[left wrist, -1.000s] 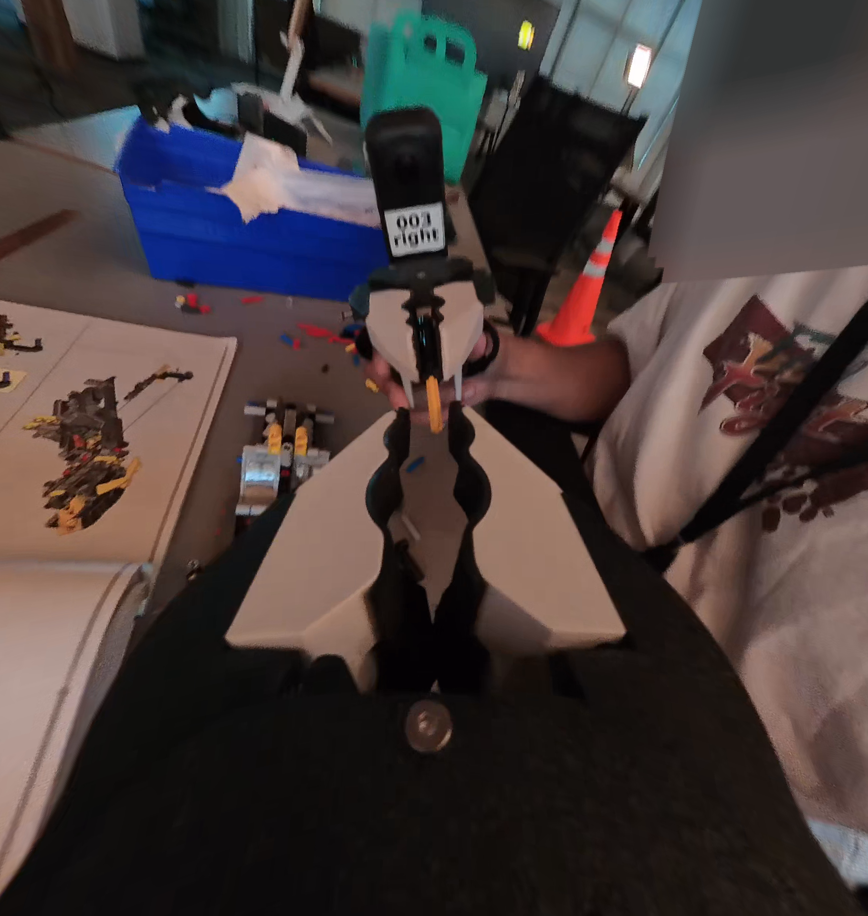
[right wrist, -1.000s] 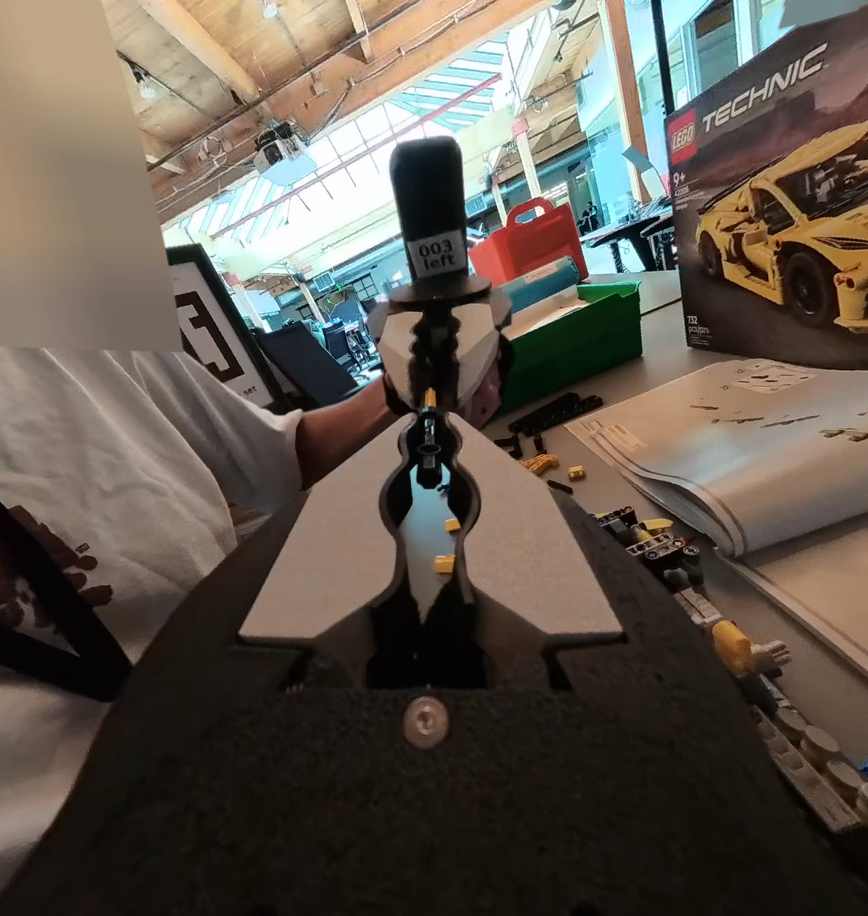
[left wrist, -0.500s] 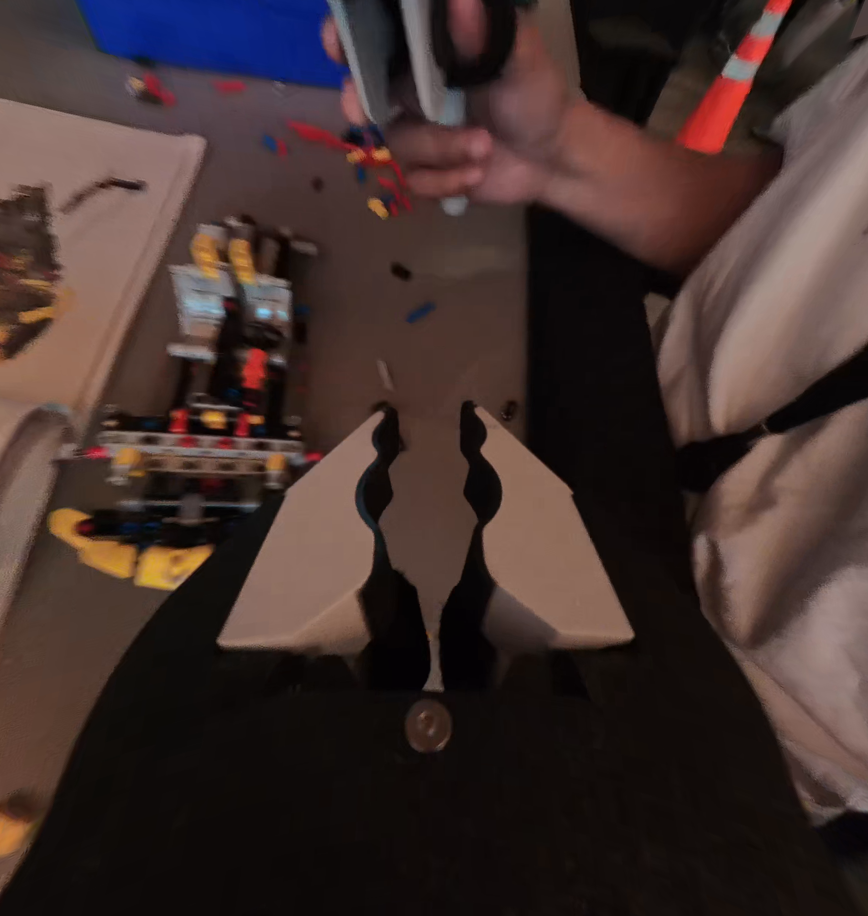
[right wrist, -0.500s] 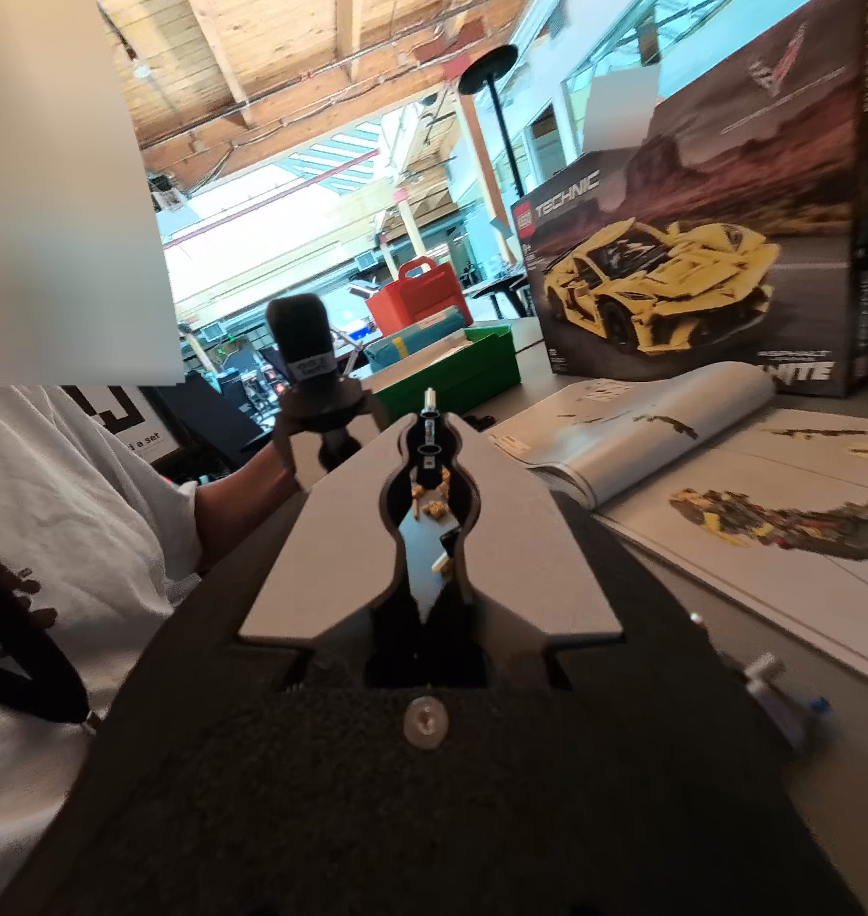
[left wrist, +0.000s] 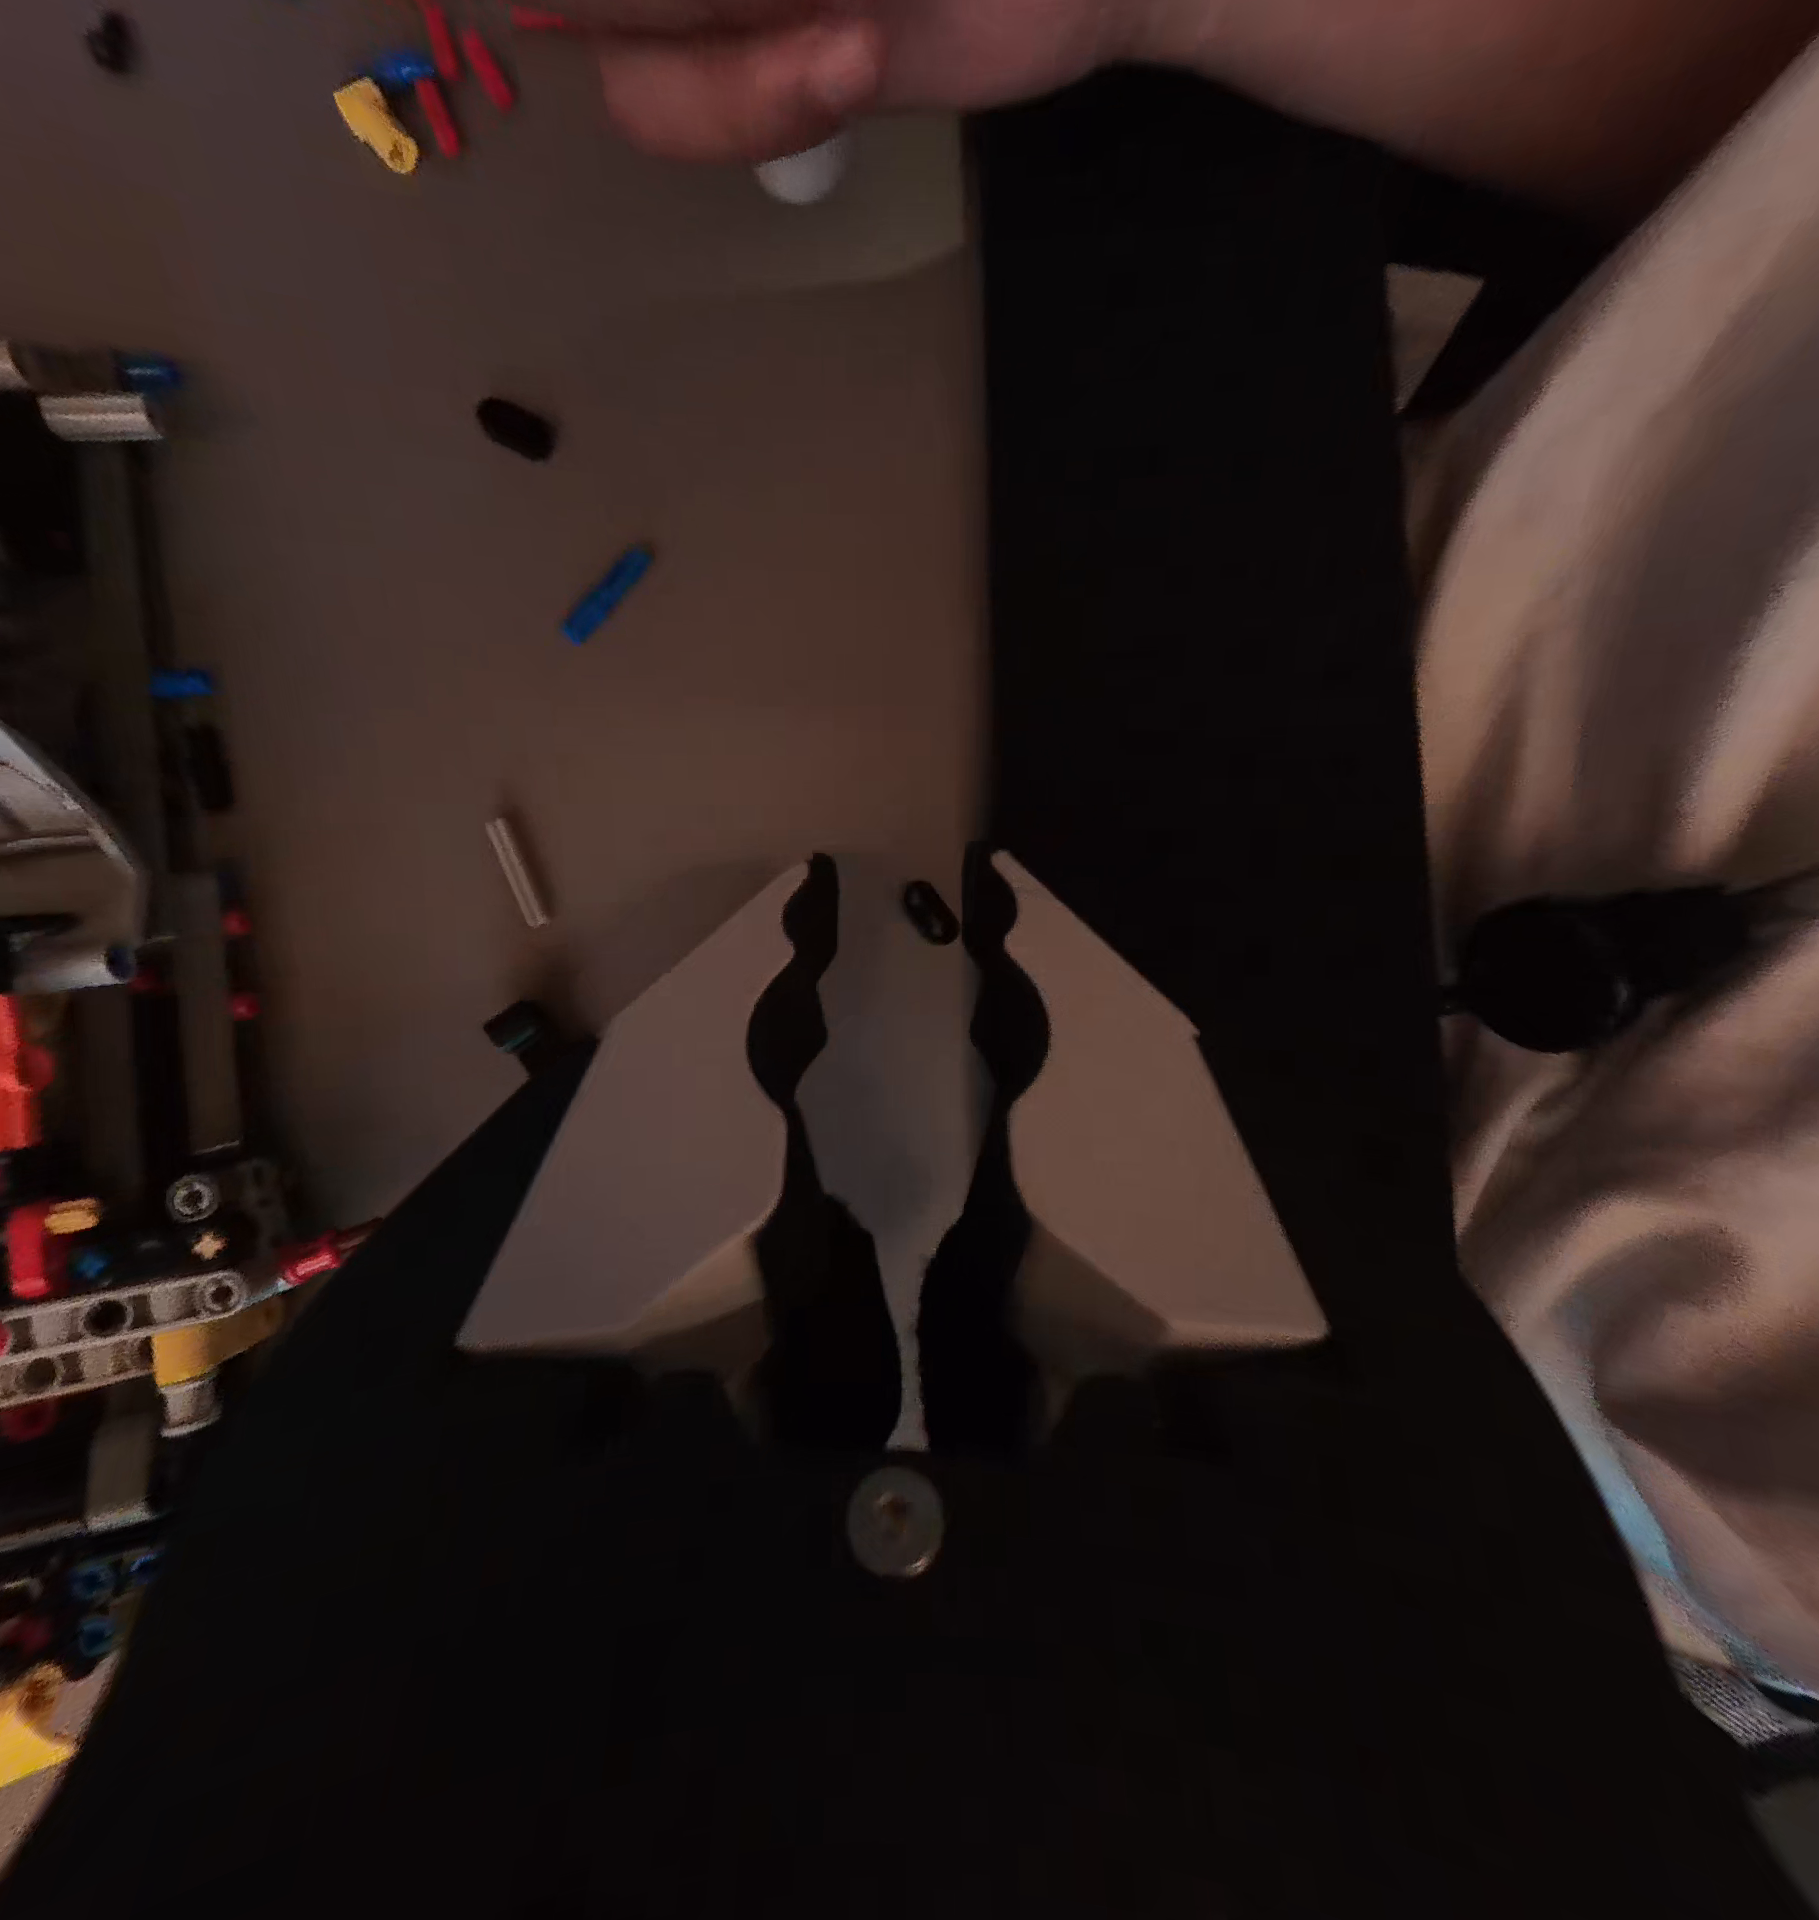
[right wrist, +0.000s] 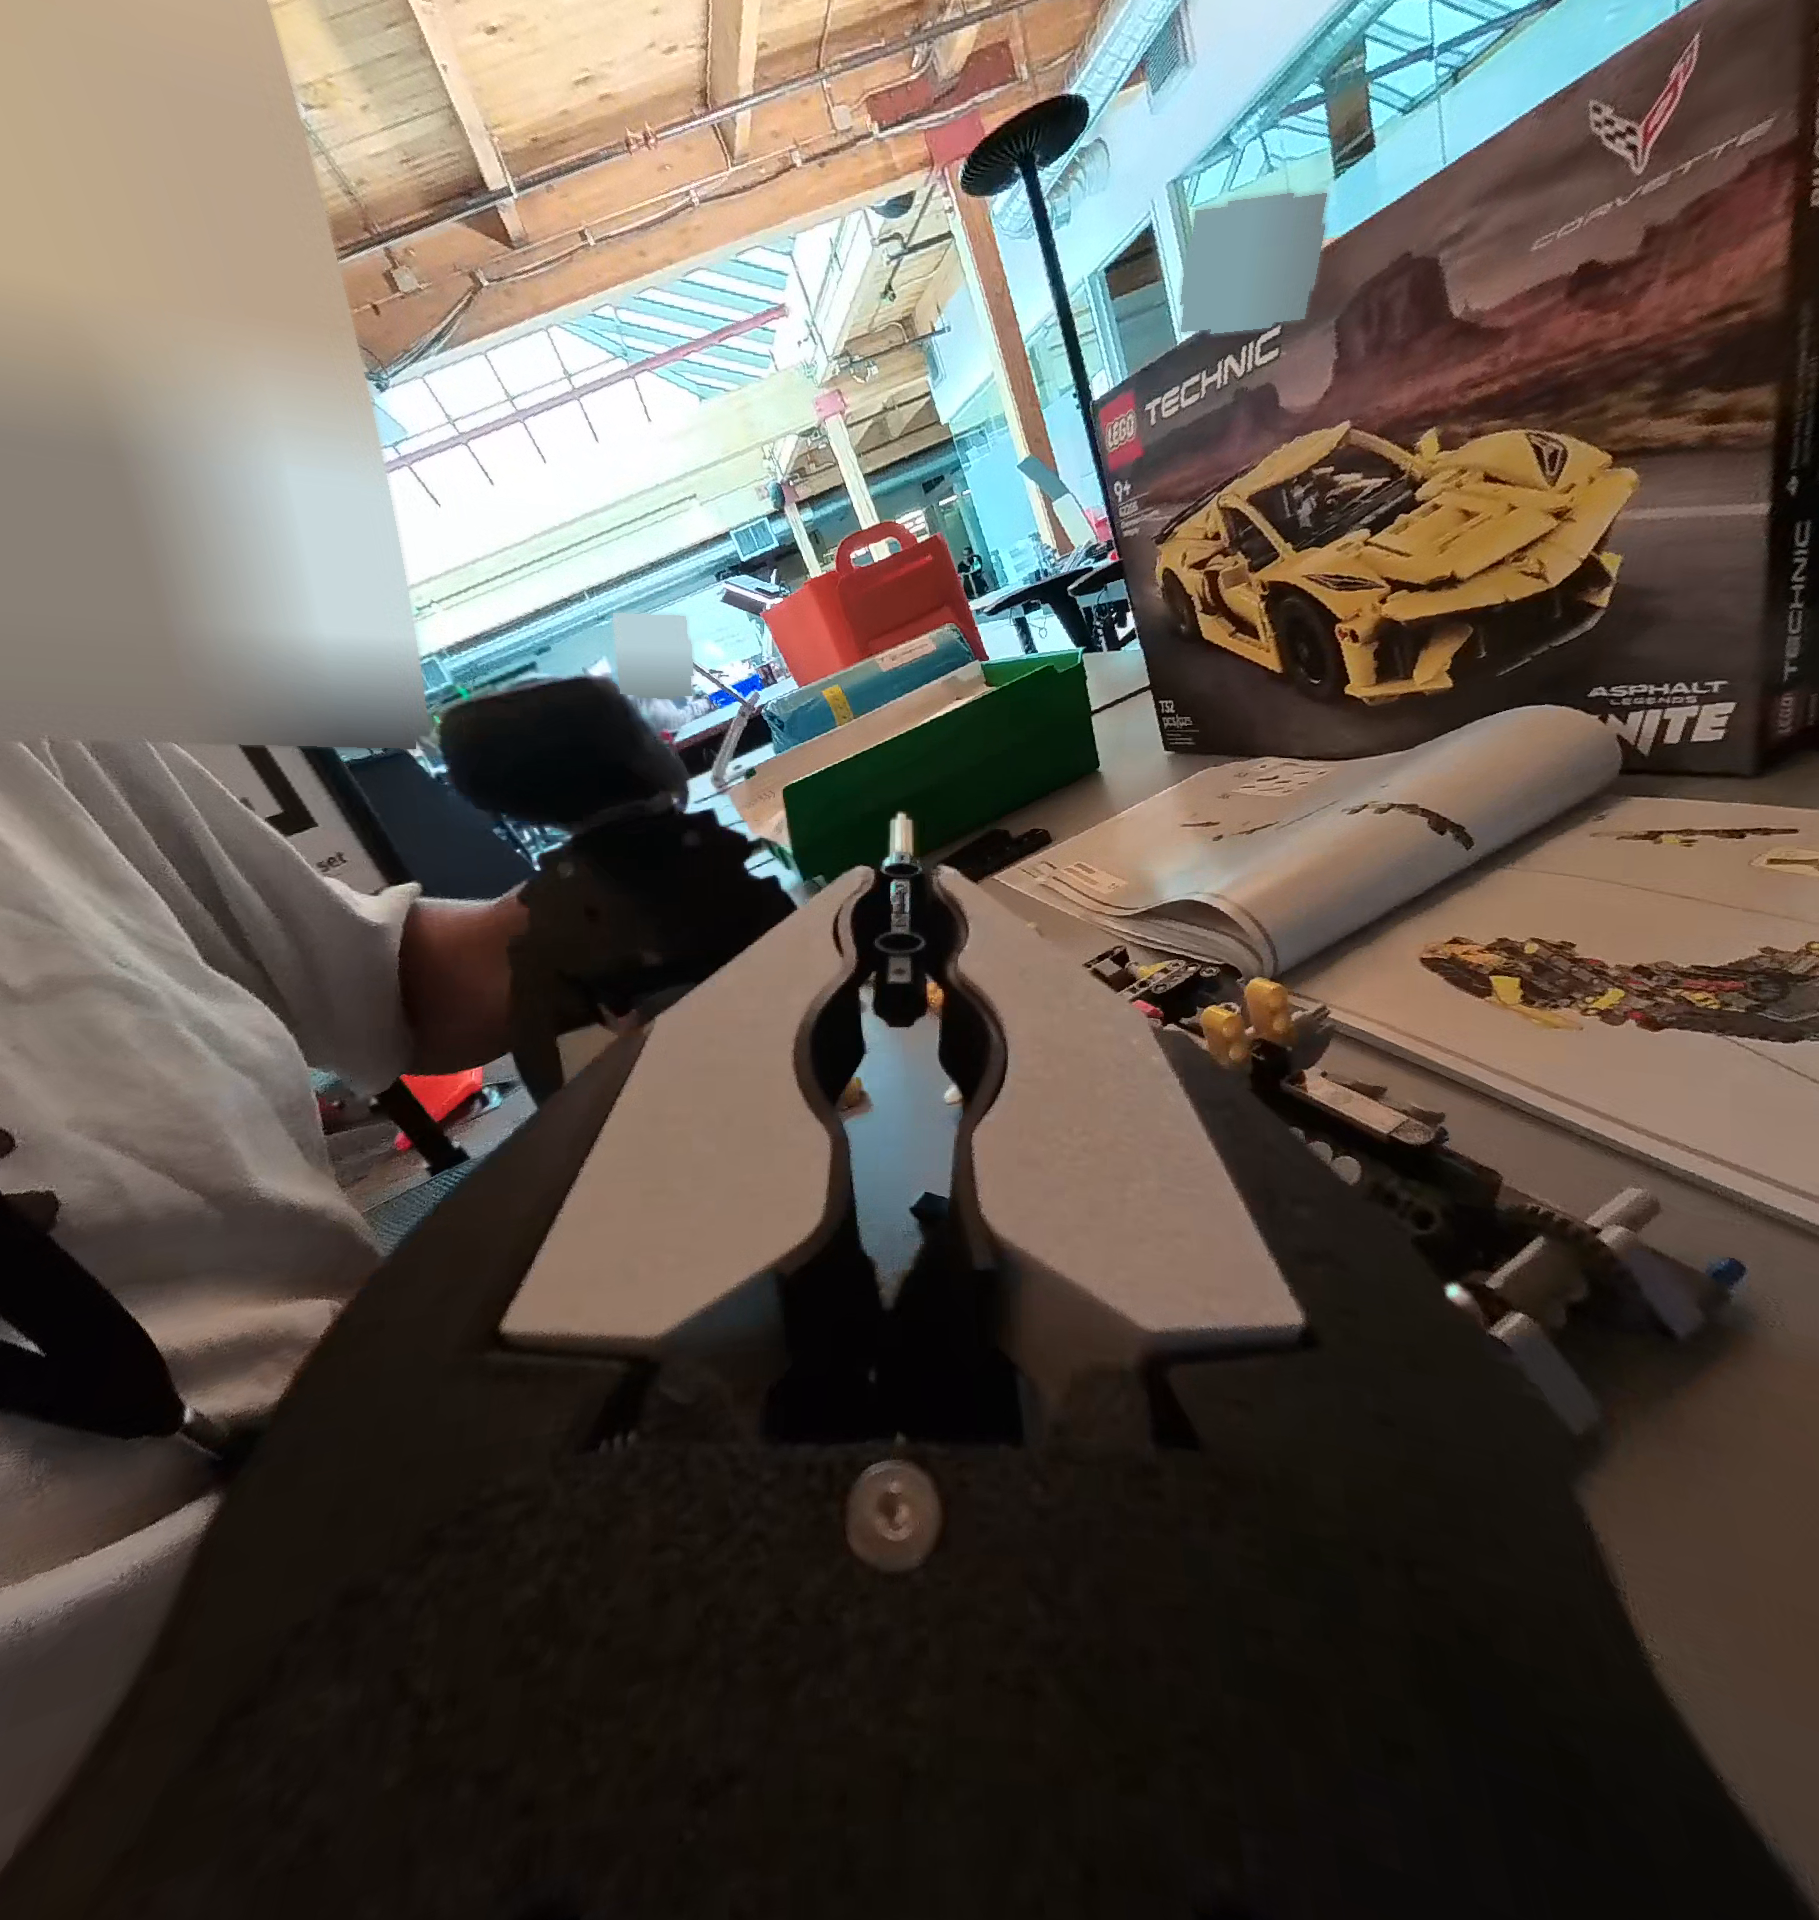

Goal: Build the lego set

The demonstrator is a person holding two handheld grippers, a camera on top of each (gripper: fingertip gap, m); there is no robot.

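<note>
**Left gripper dropped to the table, right one holding the small sub-assembly**

Since a second ago: left gripper (left wrist: 894,883) has swung away from the right one and tipped down over the table; right gripper (right wrist: 903,914) has turned toward the box and manual.

Left: jaws parted, nothing between them. A small black plastic link with holes (left wrist: 930,914) lies on the beige tabletop (left wrist: 739,540) just inside the right fingertip. Judging by the aim, that's the pick target.

Right: jaws nearly closed on a small black connector stack with a thin white axle (right wrist: 900,914) poking out past the tips, held up off the table.

Handling, my read:
- Link is rigid plastic, very light, smooth. It lies flat, so it will likely skid or flip if pinched on one edge. Grip across the narrow sides.
- Axle joint is friction-fit only; side load could pop it.

Nearby: white ridged axle rod (left wrist: 517,871), blue pin (left wrist: 606,594), black oval bush (left wrist: 515,428), all loose. The partly built black-and-grey studless chassis with red and yellow parts (left wrist: 105,1195) sits at the left edge, and the open instruction booklet (right wrist: 1507,935) lies flat in front of the printed cardboard box (right wrist: 1456,468).
</note>
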